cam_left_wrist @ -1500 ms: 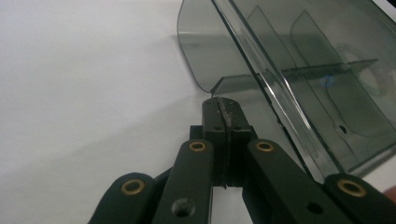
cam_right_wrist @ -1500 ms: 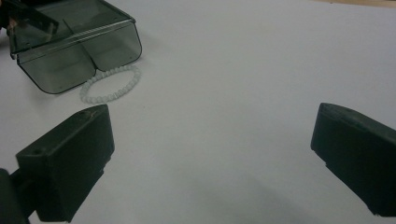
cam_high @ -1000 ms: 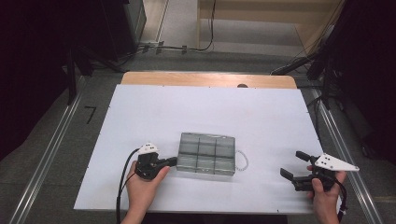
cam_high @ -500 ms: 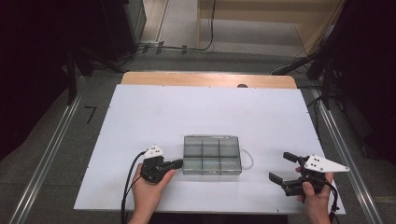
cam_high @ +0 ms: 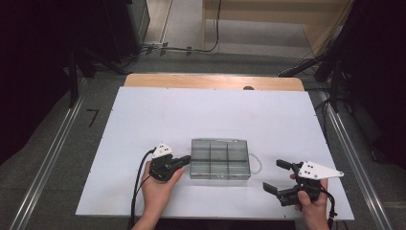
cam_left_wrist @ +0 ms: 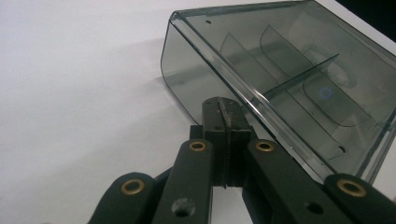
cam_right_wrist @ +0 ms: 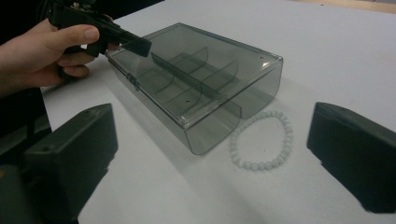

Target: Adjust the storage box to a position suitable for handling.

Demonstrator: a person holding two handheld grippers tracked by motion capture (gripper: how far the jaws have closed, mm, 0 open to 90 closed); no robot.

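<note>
The smoked plastic box (cam_high: 220,159) has been slid a little toward the right and the near edge of the tabletop (cam_high: 143,115) since a second ago, the left gripper (cam_high: 179,162) travelling with it — jaws closed, their tips pressed against the box's left end. The right gripper (cam_high: 277,176) has been brought in from the right edge, its jaws spread wide and empty, aimed at the white bead bracelet (cam_right_wrist: 260,140) lying just beside the box's right end. A pick-up of the bracelet seems to be in preparation.

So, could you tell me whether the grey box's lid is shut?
Shut: the lid lies flat on the grey box, its divided compartments look empty, and the white bracelet lies outside.
</note>
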